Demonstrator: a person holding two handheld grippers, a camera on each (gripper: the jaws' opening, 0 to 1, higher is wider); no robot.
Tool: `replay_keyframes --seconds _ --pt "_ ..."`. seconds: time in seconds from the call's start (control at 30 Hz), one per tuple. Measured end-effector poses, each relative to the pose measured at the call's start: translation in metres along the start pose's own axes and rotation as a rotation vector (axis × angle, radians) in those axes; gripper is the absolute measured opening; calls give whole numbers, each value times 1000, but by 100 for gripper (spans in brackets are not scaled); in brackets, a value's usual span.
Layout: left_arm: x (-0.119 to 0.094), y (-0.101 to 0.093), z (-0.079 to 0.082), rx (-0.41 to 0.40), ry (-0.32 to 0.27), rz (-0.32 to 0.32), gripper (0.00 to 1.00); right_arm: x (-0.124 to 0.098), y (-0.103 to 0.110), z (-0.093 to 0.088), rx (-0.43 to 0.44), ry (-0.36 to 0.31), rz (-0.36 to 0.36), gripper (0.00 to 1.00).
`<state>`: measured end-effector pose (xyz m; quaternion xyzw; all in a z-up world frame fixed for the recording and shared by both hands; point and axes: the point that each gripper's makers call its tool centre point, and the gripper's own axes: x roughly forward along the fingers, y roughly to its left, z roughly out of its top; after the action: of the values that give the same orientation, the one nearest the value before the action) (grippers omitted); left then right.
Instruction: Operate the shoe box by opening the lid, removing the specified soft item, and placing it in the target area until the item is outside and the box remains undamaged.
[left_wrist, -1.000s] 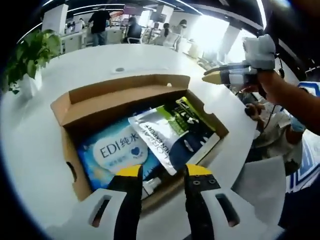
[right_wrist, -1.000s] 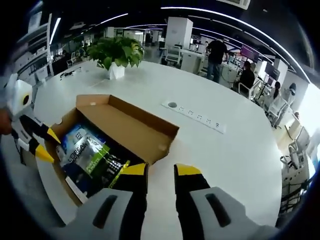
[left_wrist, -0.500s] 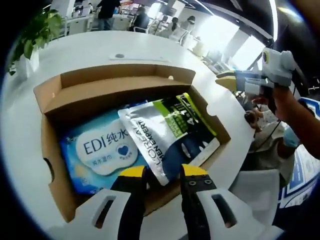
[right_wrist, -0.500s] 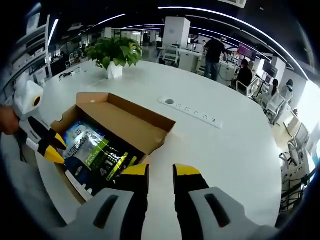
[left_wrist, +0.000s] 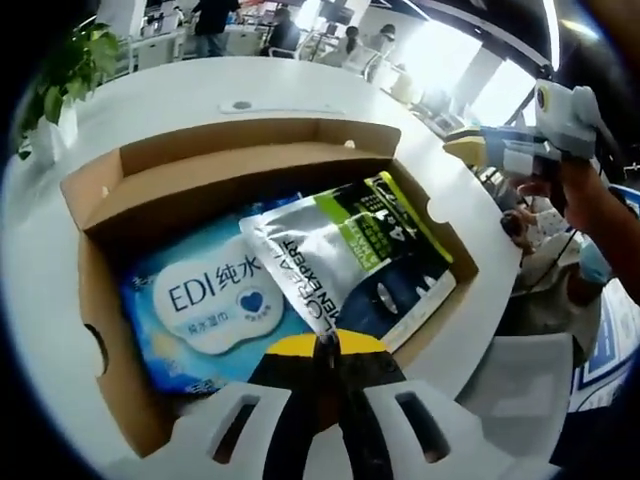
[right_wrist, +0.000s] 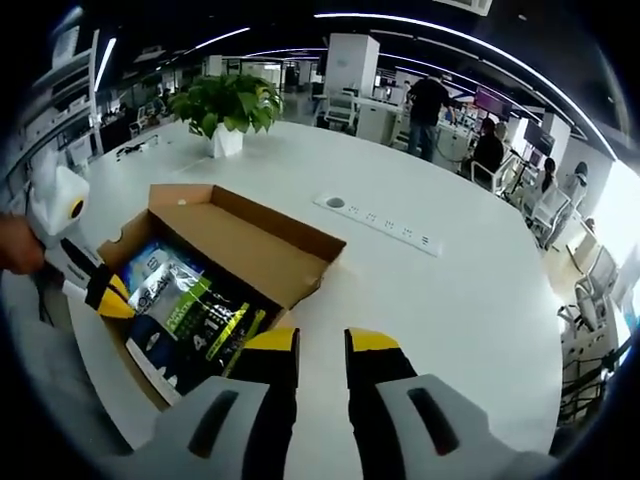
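A wide white tabletop (right_wrist: 440, 290) carries an open cardboard shoe box (left_wrist: 250, 165), its lid (right_wrist: 250, 240) folded back flat toward twelve o'clock in the left gripper view. Inside the box a blue wet-wipes pack (left_wrist: 205, 300) lies at nine o'clock, and a silver, green and dark soft pouch (left_wrist: 350, 265) overlaps it toward three o'clock. The left hand-held gripper (left_wrist: 325, 345) has its yellow-tipped jaws brought together on the pouch's near edge at six o'clock. The right hand-held gripper (right_wrist: 322, 340) hovers over bare tabletop beside the box, jaws parted by a narrow gap and holding nothing. A potted plant (right_wrist: 228, 105) stands on the tabletop at eleven o'clock in the right gripper view, and a strip of sockets (right_wrist: 385, 220) lies past the box.
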<state>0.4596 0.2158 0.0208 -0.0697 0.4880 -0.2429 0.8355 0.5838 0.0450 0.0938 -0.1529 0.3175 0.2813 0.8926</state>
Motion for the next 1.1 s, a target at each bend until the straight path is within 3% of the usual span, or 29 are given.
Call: replay_keyframes --seconds 0.3,0.67,0.87,1.1 --pt "-6 5 3 -53 -16 19 0 1 12 5 -11 -7 17 15" --pt "-21 25 -7 -94 -19 39 0 4 30 14 -24 -15 45 15" --pt "-24 30 -12 -104 -26 48 0 7 52 17 -27 -17 87 16" --pt "-21 32 -14 -107 -22 40 0 26 81 3 -32 32 150 16"
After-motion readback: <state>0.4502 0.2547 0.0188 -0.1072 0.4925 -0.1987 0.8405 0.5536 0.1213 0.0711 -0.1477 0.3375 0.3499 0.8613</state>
